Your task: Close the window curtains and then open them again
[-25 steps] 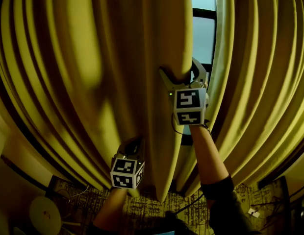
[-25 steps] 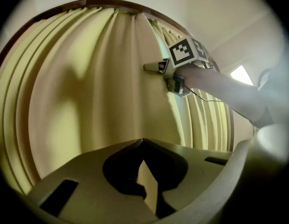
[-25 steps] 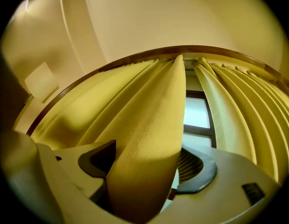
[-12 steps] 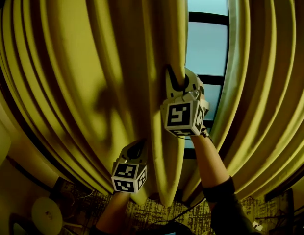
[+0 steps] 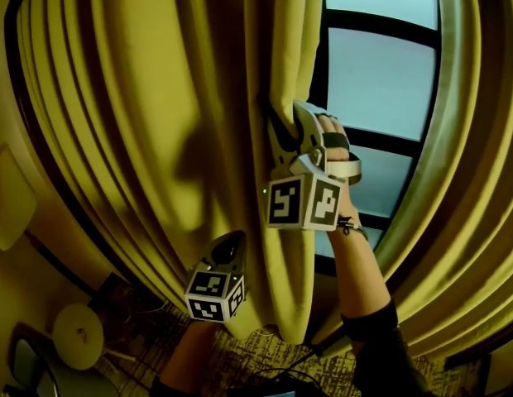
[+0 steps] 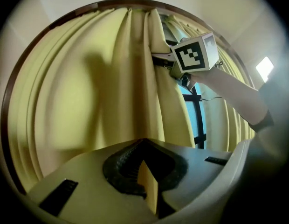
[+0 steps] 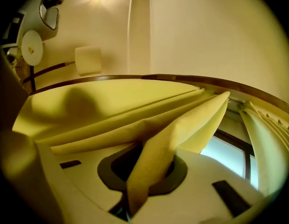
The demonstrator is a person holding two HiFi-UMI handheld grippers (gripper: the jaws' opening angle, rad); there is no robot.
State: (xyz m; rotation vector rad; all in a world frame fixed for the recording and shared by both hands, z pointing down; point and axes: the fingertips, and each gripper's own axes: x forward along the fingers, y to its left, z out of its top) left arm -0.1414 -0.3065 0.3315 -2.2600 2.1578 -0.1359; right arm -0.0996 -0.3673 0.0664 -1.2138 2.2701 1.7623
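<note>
"Standing where you were, could you tell which part of the job was under way?"

"My guess was the opening half. The left curtain (image 5: pixel 157 98) hung bunched in deep folds on its own side. The right curtain (image 5: pixel 463 180) was gathered on the other, and a tall strip of window (image 5: pixel 381 64) showed between them. Neither panel looked fully drawn back, though."

"And the two tools?"

"Both were on the left curtain's inner edge. The right gripper (image 5: pixel 283 126), the higher one, had just been closing its jaws, and a fold of that edge ran between them, pinched tight. The left gripper (image 5: pixel 230 242), lower down near the bottom of the panel, had its jaws pressed together with a thin slip of the same cloth caught in them."

"So what did the next move call for?"

"As I judged it, carrying that edge farther toward its own side of the window with both clamps on. The two hands would need to travel together so the cloth ran along its rail and didn't twist between them. The lower grip held very little fabric, so a sharp tug might have pulled it free. After that the right curtain wanted the same treatment toward its side."
</note>
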